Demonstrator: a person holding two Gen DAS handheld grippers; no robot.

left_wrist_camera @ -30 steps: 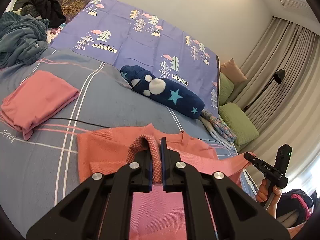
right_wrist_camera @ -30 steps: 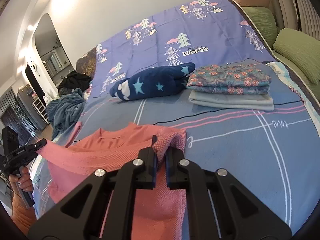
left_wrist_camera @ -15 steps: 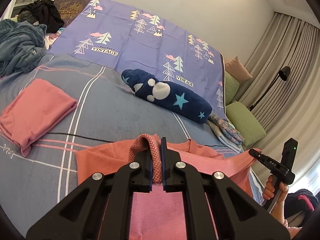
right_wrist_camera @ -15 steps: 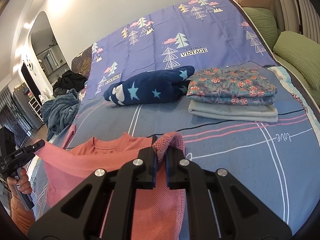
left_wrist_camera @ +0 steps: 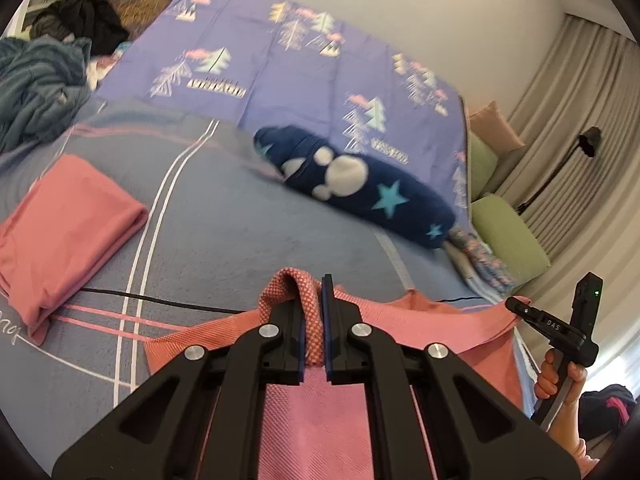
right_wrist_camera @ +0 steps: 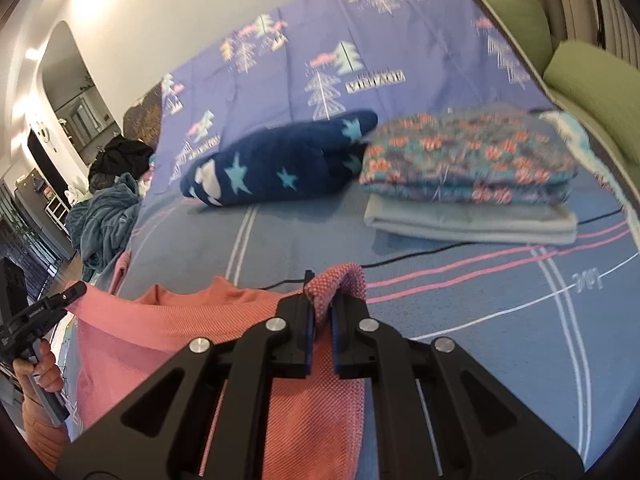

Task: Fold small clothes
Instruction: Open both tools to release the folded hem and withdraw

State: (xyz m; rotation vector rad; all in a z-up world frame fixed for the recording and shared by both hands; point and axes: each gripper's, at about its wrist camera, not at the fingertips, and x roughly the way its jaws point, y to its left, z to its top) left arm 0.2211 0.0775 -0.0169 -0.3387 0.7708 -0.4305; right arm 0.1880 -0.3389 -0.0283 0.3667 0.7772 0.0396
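Observation:
A coral pink knit top [left_wrist_camera: 420, 320] hangs stretched between my two grippers above the bed. My left gripper [left_wrist_camera: 312, 304] is shut on one bunched corner of it [left_wrist_camera: 288, 284]. My right gripper [right_wrist_camera: 321, 300] is shut on the other corner [right_wrist_camera: 344, 280]. The top's neckline [right_wrist_camera: 216, 292] shows in the right wrist view. The right gripper also shows in the left wrist view [left_wrist_camera: 524, 312], and the left gripper shows in the right wrist view [right_wrist_camera: 72, 292], each pinching the cloth's far end.
A folded pink garment [left_wrist_camera: 68, 224] lies on the bed at left. A rolled navy star blanket [left_wrist_camera: 360, 188] lies mid-bed. A stack of folded floral and grey clothes [right_wrist_camera: 468, 176] sits at right. A black cable [left_wrist_camera: 160, 300] crosses the sheet. Rumpled clothes [left_wrist_camera: 36, 84] lie far left.
Both grippers have lifted and drawn back toward the bed's front edge with the top held taut. The grips have not changed.

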